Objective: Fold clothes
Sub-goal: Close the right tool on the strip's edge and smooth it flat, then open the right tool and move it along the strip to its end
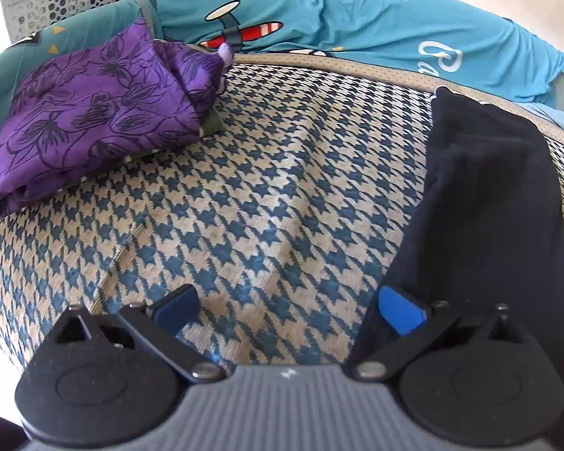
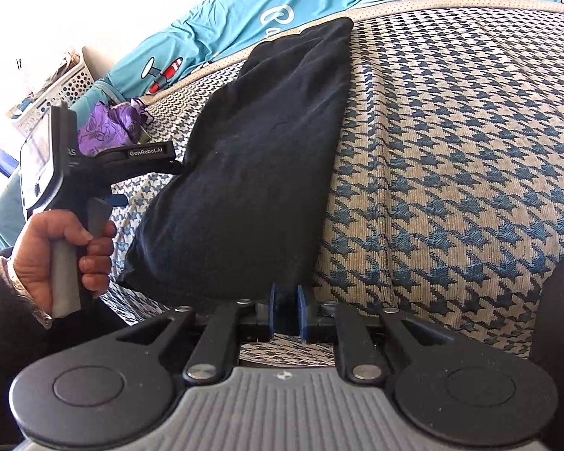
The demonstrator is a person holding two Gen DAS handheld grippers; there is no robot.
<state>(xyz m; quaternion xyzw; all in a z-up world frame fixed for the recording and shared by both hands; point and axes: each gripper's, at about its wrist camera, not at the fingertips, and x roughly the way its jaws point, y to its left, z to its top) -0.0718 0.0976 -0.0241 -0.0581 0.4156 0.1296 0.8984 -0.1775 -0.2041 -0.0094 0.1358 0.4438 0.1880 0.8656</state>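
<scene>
Black garment (image 2: pixel 259 158) lies folded on houndstooth mat (image 2: pixel 451 158) — fingers (image 2: pixel 302 314) (nearly closed) at its hem.

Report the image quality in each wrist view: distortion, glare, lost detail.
Left wrist view: fisheye bends the houndstooth cover into a dome; dark corners. Right wrist view: wall at upper left blown out white; the black garment shows almost no fold detail; both views otherwise sharp.

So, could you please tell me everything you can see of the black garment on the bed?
The black garment looks like soft, matte knit fabric, folded into a long narrow strip with layered edges showing. It lies flat on the houndstooth bed cover, its far end reaching the cover's beige border. Its near end lies at the right gripper, whose jaws stand slightly apart; the open left gripper is beside it.
</scene>
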